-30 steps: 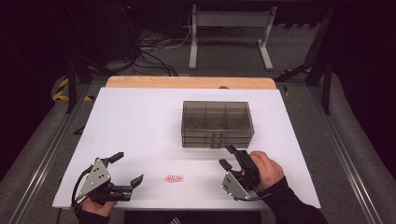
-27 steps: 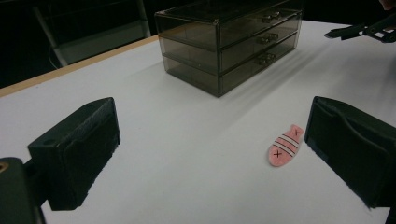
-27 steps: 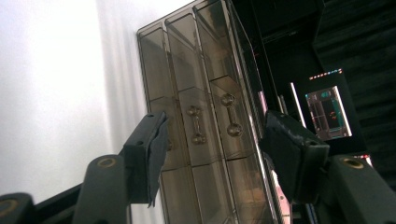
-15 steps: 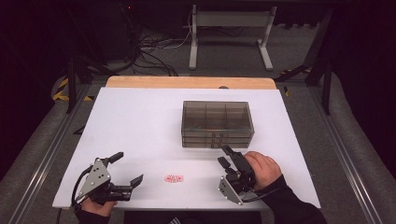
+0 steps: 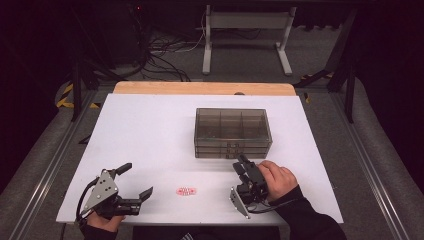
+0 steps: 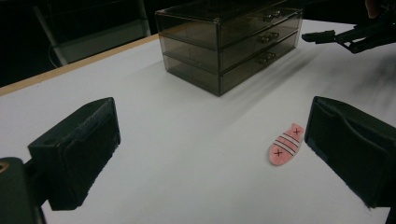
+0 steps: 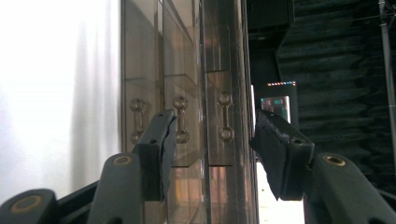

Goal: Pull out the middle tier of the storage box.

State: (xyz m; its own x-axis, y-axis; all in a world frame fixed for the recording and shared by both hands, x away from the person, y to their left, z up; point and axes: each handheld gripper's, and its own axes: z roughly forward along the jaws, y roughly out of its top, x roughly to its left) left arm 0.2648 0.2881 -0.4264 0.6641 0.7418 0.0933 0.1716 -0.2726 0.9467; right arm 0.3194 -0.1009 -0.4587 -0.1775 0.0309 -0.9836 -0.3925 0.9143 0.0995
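A smoky clear box of three drawers stands right of the table's middle. My right gripper, turned on its side, points at the box's front. In the right gripper view its jaws have just been closing. They frame the drawer handles just ahead, and the pads press on nothing. A small pink fish-shaped piece lies near the front edge, also in the left gripper view. My left gripper rests at the front left, open wide and holding nothing.
The white tabletop has a wooden strip along its far edge. Metal rails run along both sides of the table. A stand and cables lie on the floor beyond. The other hand's gripper shows far right in the left gripper view.
My right hand has sunk a little toward the table, its jaw tips edging closer to the drawer front and standing narrower. The left gripper and the pink piece have stayed put.
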